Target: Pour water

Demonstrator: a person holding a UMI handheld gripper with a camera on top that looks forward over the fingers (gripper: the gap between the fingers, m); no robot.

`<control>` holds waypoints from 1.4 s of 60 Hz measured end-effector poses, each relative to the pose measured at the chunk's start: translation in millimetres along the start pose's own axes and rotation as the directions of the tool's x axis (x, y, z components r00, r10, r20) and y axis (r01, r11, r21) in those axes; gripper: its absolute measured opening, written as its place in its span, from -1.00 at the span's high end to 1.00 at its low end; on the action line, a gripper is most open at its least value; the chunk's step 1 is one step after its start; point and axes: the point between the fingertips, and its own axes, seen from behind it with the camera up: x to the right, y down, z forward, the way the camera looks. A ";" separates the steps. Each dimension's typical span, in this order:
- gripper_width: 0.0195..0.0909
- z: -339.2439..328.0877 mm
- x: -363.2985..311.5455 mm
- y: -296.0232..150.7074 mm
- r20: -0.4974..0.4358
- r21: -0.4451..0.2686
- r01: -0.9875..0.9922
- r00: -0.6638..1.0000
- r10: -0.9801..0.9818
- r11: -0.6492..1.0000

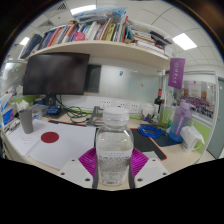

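Off to the left of the jaws and beyond them, a grey cup (26,122) stands on the desk (55,148), with a red disc (51,137) lying on the white surface nearer in. A dark monitor (55,73) sits behind these, under a shelf of books (95,32). Squarely between the jaws stands a clear water bottle (114,148) with a white cap, upright, its body rising from between the magenta pads (88,160); the jaws appear clenched on the bottle, since the pads sit tight against both its sides. To the right and farther back stands a purple bottle (181,118). For the pour, the likely target is the grey cup, so the bottle should travel left while upright, with the grip kept firm, then tilt slowly once its mouth is over the cup. The cap looks to be on, which would block any pour.
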 end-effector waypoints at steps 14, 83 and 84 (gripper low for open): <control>0.43 2.5 2.6 -7.6 -0.021 -0.041 0.002 1.000 -0.002 0.999; 0.43 102.6 -310.9 -160.5 -0.043 0.102 0.904 -0.414 -0.909 -0.416; 0.43 102.9 -310.0 -160.0 -0.039 0.094 0.898 -0.429 -0.903 -0.431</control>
